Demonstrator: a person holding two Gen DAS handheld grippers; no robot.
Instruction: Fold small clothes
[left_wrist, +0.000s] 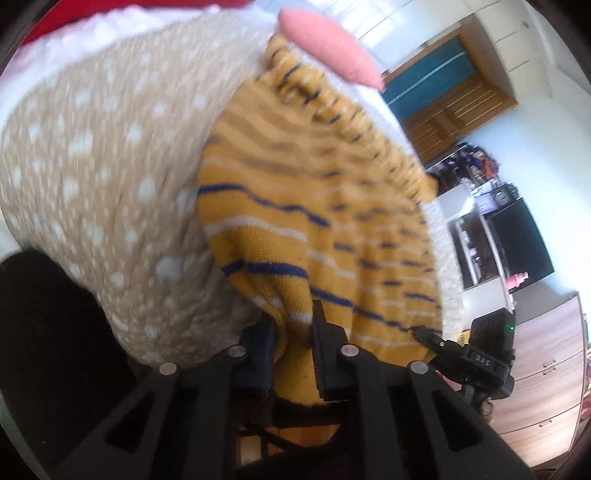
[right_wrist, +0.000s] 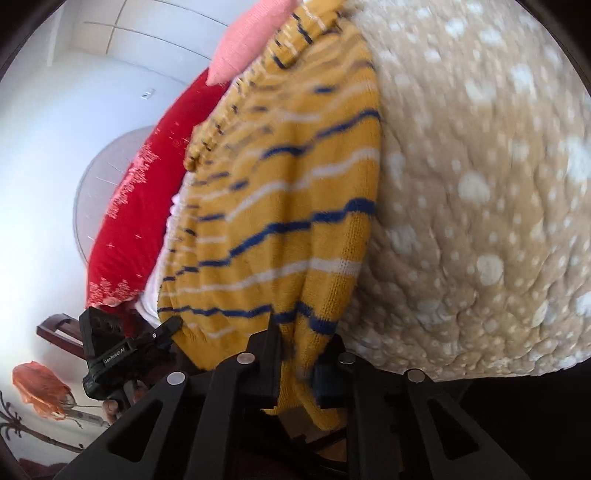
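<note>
you had the mustard striped knit garment (left_wrist: 295, 206) lying on a tan blanket with white spots (left_wrist: 92, 155), and both claws were on its near edge. your left claw (left_wrist: 293, 350) was clamped on a bunched fold of the knit, with yellow fabric pinched between its jaws. your right claw (right_wrist: 295, 365) was clamped the same way on another part of that edge; in the left wrist view it showed at the hem's far corner (left_wrist: 461, 354), and in the right wrist view the left one showed at the opposite corner (right_wrist: 147, 343). so each corner of the hem was held. a red garment (right_wrist: 140, 206) and a pink one (right_wrist: 243, 44) lay beyond the striped piece.

this looked like the start of a fold: the edge gripped, nothing turned over yet. the next move probably called for you to lift both corners together, keep the hem taut between the claws, and carry it toward the far edge so the knit doubled evenly. the loose knit could sag or slip if one side led.
</note>
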